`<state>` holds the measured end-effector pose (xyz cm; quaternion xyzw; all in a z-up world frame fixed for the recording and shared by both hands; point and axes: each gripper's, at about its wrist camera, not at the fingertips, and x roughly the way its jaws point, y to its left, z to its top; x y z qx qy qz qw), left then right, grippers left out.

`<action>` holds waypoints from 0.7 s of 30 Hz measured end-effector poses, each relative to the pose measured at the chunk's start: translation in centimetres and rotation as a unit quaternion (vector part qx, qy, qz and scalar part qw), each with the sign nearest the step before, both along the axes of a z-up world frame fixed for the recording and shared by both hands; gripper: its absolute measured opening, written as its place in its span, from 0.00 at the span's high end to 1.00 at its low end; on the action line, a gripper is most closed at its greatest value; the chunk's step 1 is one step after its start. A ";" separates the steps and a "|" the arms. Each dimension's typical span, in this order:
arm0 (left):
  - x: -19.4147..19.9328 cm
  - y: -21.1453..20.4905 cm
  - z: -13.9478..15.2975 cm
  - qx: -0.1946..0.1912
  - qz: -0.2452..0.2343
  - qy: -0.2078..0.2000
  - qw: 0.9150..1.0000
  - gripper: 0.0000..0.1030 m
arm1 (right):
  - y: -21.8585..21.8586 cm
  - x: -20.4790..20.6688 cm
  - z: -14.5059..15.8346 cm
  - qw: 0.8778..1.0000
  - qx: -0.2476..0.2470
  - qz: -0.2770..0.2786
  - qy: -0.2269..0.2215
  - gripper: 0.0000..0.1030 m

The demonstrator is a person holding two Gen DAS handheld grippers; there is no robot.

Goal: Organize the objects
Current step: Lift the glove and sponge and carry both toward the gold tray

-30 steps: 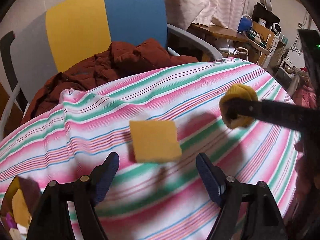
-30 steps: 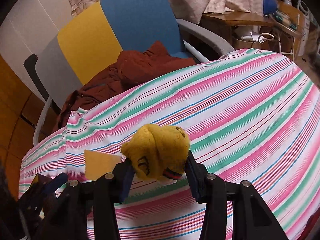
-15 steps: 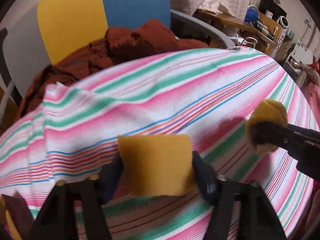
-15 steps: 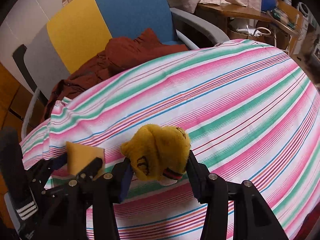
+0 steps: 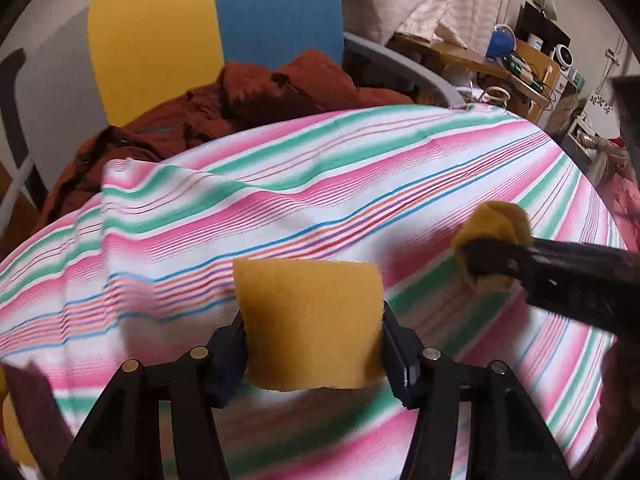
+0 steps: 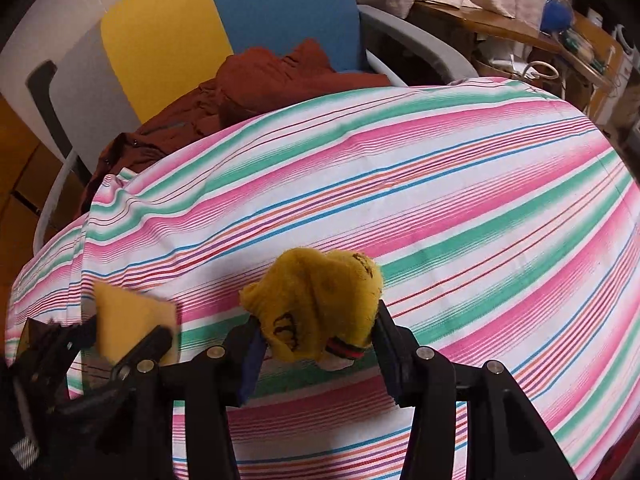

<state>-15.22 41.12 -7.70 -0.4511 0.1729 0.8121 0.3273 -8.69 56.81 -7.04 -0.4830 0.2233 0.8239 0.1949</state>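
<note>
A flat yellow sponge (image 5: 310, 322) sits between the fingers of my left gripper (image 5: 312, 344), which is shut on it just above the striped tablecloth (image 5: 280, 208). In the right wrist view the same sponge (image 6: 132, 320) shows at the lower left, held in the left gripper (image 6: 128, 338). My right gripper (image 6: 316, 336) is shut on a balled-up yellow sock (image 6: 320, 300) with black print and a red-green cuff. From the left wrist view the sock (image 5: 494, 228) and the right gripper (image 5: 486, 258) appear at the right, over the cloth.
A chair (image 6: 192, 36) with yellow, blue and grey back panels stands behind the table, with a rust-brown garment (image 6: 248, 92) heaped on its seat. A cluttered wooden desk (image 5: 480, 60) is at the far right. A dark container (image 5: 24, 412) with yellow items shows at the lower left.
My left gripper moved forward to the sponge and shut on it; it was open one second ago. The right gripper kept hold of the sock and barely shifted.
</note>
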 end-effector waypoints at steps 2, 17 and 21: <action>1.1 -0.9 1.1 0.009 0.001 0.016 1.000 0.43 | -0.3 -0.1 0.1 1.000 -0.003 0.011 0.007 0.52; 8.1 -7.6 10.1 0.068 0.009 0.114 0.991 0.42 | -6.6 -1.3 1.4 0.988 0.003 0.144 0.060 0.52; 8.9 -9.6 10.8 0.073 0.019 0.117 0.990 0.42 | -7.9 -1.3 1.3 0.984 0.013 0.166 0.058 0.52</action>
